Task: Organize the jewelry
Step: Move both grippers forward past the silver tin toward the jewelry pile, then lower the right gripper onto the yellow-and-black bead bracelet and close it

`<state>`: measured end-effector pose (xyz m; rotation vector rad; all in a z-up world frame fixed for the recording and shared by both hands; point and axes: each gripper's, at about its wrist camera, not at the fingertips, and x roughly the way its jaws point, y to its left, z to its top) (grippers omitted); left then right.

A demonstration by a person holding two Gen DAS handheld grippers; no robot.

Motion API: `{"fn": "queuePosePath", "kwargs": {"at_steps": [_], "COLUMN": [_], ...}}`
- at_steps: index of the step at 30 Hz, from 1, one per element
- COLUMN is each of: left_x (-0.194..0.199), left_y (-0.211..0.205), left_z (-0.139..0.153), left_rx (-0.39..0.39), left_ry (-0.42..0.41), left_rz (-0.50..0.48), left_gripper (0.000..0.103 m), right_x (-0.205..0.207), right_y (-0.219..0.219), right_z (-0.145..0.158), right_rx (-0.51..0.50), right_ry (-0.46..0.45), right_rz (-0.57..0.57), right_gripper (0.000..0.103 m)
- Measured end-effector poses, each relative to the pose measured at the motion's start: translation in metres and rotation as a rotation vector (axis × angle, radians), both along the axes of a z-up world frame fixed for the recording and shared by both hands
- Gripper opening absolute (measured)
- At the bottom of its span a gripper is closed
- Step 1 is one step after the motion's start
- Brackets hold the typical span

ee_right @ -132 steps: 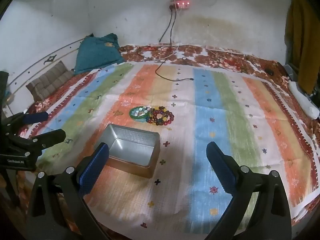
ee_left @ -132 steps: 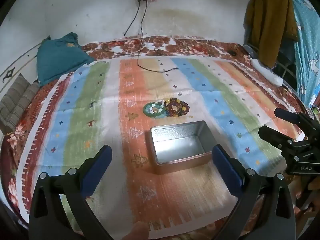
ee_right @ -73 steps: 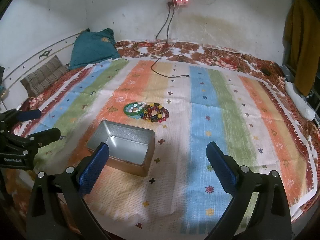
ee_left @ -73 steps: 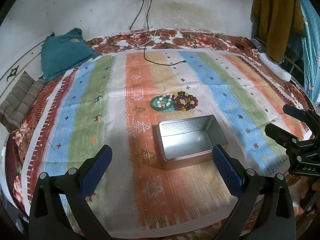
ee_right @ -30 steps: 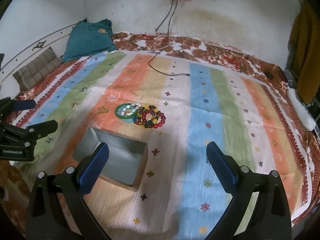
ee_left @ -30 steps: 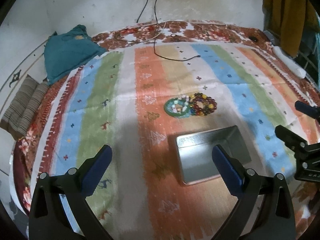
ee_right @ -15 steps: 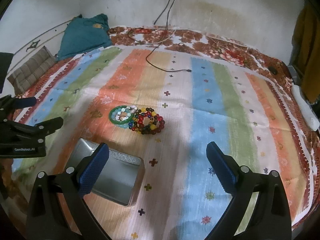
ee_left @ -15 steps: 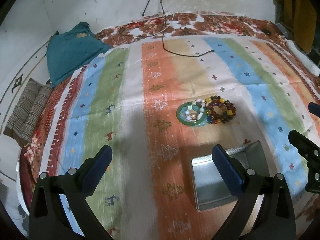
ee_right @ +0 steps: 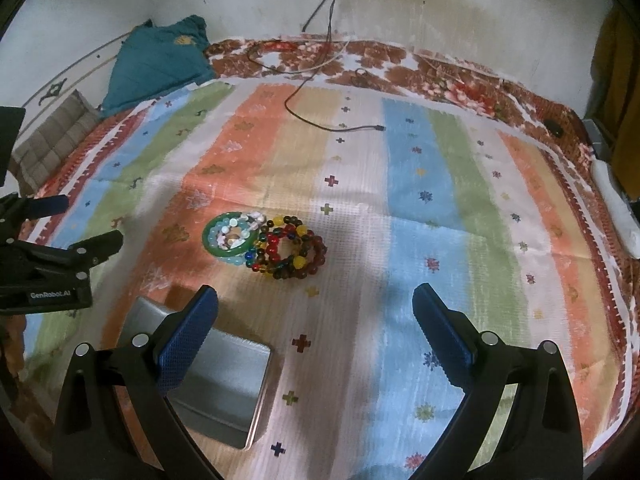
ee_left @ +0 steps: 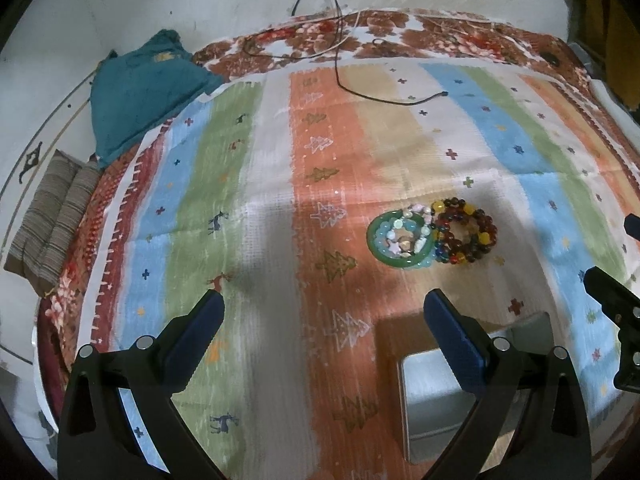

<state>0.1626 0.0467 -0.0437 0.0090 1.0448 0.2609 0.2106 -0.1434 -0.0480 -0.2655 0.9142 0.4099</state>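
Note:
A green bangle with pale beads inside it [ee_left: 401, 241] [ee_right: 230, 235] lies on the striped cloth beside a heap of dark red, yellow and blue bead bracelets [ee_left: 466, 236] [ee_right: 291, 253]. An open, empty metal tin [ee_left: 448, 388] [ee_right: 218, 376] sits nearer than the jewelry. My left gripper [ee_left: 322, 312] is open and empty, hovering left of the tin. My right gripper [ee_right: 314, 304] is open and empty, above the cloth just short of the bracelets. Each gripper shows at the edge of the other's view.
A black cable [ee_right: 320, 120] runs from the wall onto the cloth [ee_right: 420, 216]. A teal cushion [ee_left: 140, 88] and a striped cushion [ee_left: 52, 216] lie at the far left. A white object [ee_right: 616, 208] lies at the right edge.
Both grippers have moved forward and closer over the cloth. The jewelry looks larger and the tin has slid toward the bottom of both views. Both stay open.

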Motion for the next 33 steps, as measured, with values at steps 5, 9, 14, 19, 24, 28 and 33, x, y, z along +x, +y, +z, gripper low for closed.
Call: {"fn": "queuePosePath", "kwargs": {"at_steps": [5,9,14,19,24,28,33], "left_x": [0.012,0.021,0.034,0.045,0.055,0.061,0.067], "left_y": [0.006,0.007,0.012,0.018,0.021,0.02,0.019], "left_z": [-0.007,-0.011,-0.023,-0.036,-0.044,-0.05,-0.056], "left_rx": [-0.004,-0.008,-0.01,-0.01,-0.034,-0.03,-0.028], "left_ry": [0.017,0.024,0.046,0.074,0.08,0.091,0.103], "left_rz": [0.009,-0.002,0.006,0.007,0.009,0.001,-0.012], "left_gripper": [0.097,0.097,0.097,0.097,0.097,0.097,0.097], "right_x": [0.013,0.02,0.031,0.042,0.057,0.064,0.069], "right_y": [0.004,0.008,0.012,0.016,0.017,0.018,0.025], "right_z": [-0.009,-0.015,-0.023,-0.032,-0.043,-0.048,-0.054], "right_rx": [-0.012,-0.02,-0.029,-0.045,-0.045,-0.04,-0.046], "right_ry": [0.018,0.033,0.046,0.061,0.089,0.105,0.123], "right_rz": [-0.004,-0.003,-0.007,-0.008,-0.021,-0.016,-0.003], "right_gripper": [0.099,0.099,0.099,0.099,0.099,0.099,0.099]}}
